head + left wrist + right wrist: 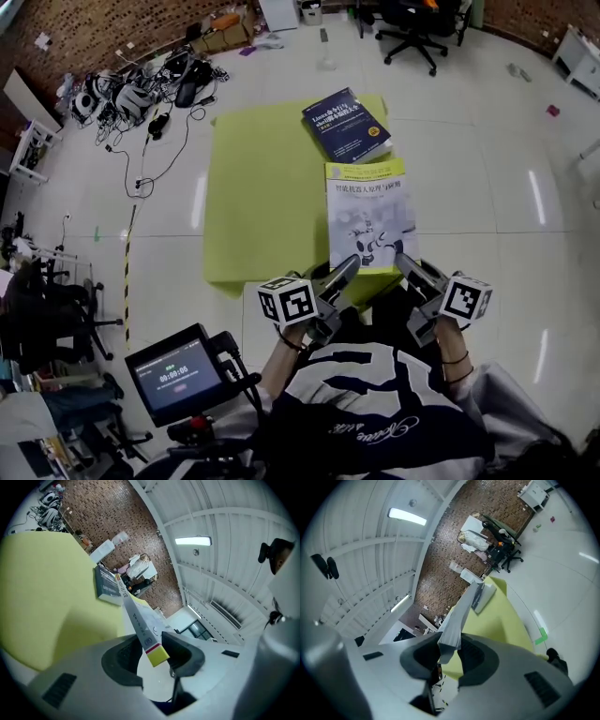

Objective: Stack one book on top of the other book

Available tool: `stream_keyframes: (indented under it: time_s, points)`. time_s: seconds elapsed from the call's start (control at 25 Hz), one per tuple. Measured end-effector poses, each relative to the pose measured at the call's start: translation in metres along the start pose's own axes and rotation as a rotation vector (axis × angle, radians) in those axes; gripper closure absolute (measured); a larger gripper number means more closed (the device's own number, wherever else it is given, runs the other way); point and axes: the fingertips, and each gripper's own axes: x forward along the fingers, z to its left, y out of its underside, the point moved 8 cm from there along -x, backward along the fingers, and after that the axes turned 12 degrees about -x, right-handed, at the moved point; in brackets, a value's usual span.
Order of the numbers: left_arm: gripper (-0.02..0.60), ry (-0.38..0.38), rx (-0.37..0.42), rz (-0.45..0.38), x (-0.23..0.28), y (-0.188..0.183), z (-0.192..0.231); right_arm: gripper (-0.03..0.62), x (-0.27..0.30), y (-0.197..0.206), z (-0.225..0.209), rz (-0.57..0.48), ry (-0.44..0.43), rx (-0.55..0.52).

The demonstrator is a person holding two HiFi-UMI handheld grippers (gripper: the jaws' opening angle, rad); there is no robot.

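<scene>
A white book with a yellow top band [367,211] is held lifted over the near right part of the yellow-green table [262,187]. My left gripper [342,272] is shut on its near left corner, and my right gripper [405,265] is shut on its near right corner. In the left gripper view the spine [136,616] runs out from between the pads of the left gripper [152,648]. The right gripper view shows the page edge [461,611] clamped in the right gripper [450,651]. A dark blue book [345,124] lies flat at the table's far right corner, also seen as the blue book [107,585] and the blue book [480,595].
Cables and gear [141,94] are piled on the floor at the far left. An office chair [412,28] stands beyond the table. A device with a small screen [178,375] sits at my lower left. White tiled floor [487,169] surrounds the table.
</scene>
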Motion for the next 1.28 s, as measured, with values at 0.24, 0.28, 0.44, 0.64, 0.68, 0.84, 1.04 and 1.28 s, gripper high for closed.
stream_keyframes:
  time_s: [0.24,0.28,0.44,0.64,0.68,0.84,1.04,1.28]
  points:
    - [0.456,-0.013,-0.011,-0.101,0.053,-0.074,0.002,0.500,0.059,-0.085,-0.038,0.049,-0.028,-0.074]
    - [0.456,-0.022,-0.013,-0.118,0.063,-0.089,0.004,0.500,0.074,-0.100,-0.045,0.060,-0.041,-0.080]
    - [0.456,-0.060,-0.026,-0.182,0.074,-0.109,0.015,0.500,0.105,-0.121,-0.062,0.109,-0.080,-0.105]
    - [0.456,-0.117,-0.063,-0.253,0.113,-0.143,0.044,0.496,0.157,-0.157,-0.108,0.193,-0.113,-0.156]
    - [0.456,-0.132,-0.072,-0.265,0.127,-0.155,0.055,0.496,0.174,-0.167,-0.123,0.210,-0.120,-0.159]
    - [0.456,-0.207,-0.095,-0.280,0.158,-0.177,0.091,0.493,0.216,-0.175,-0.168,0.269,-0.127,-0.152]
    - [0.456,-0.329,-0.102,-0.223,0.157,-0.172,0.119,0.503,0.231,-0.147,-0.182,0.334,-0.059,-0.138]
    - [0.456,-0.417,-0.117,-0.203,0.157,-0.171,0.124,0.503,0.235,-0.132,-0.193,0.353,0.009,-0.078]
